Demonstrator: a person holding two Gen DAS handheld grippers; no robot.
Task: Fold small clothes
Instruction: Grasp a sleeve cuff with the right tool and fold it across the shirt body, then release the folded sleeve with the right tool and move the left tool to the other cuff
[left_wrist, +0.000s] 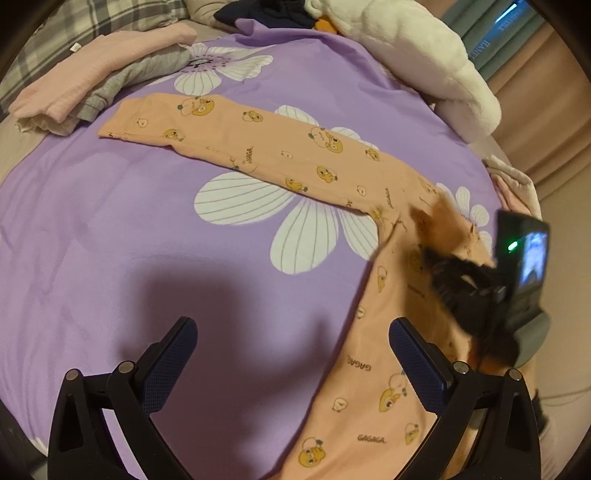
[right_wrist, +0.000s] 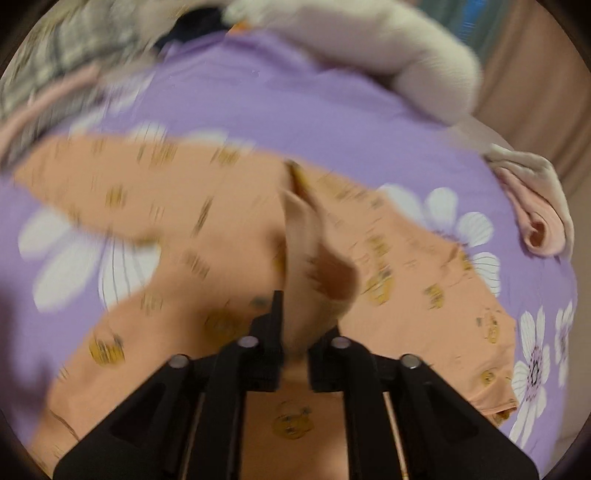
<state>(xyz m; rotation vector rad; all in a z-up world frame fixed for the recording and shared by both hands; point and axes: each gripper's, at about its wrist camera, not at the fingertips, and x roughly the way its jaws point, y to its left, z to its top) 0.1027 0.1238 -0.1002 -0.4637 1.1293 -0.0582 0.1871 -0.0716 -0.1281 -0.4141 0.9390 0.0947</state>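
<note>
Two views | left wrist: peach trousers (left_wrist: 295, 155) spread on purple flowered bedsheet (left_wrist: 110, 221), printed "GAGAGA"; pink and grey folded clothes (left_wrist: 92, 88) behind; left claw (left_wrist: 293, 354) wide apart, empty | right wrist: blurred; right claw (right_wrist: 295, 332) narrowly parted around raised trouser fold (right_wrist: 306, 266), contact unclear.

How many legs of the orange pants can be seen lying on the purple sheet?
2. One leg stretches toward the folded pile at the far left; the other leg runs toward the camera, beside the left gripper. The waist part is partly hidden by the right gripper.
</note>
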